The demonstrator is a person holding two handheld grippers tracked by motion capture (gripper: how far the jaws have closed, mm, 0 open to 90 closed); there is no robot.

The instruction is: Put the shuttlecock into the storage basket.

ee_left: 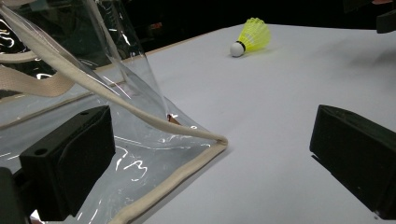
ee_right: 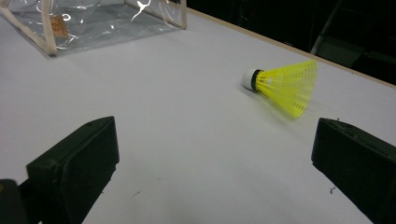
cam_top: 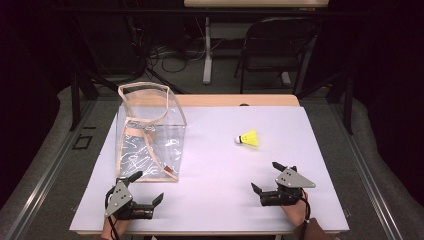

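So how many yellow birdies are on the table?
1. The yellow shuttlecock lies on its side on the white table, right of the clear bag and ahead of the right gripper. None shows inside the see-through bag.

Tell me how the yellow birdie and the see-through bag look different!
The shuttlecock is bright yellow with a white tip; the clear bag is see-through with beige trim. The shuttlecock is much smaller than the bag. The shuttlecock lies on its side, while the bag stands upright with its top open. The bag sits close to the left tongs; the shuttlecock lies nearer the right tongs. Both rest on the white table, ungripped.
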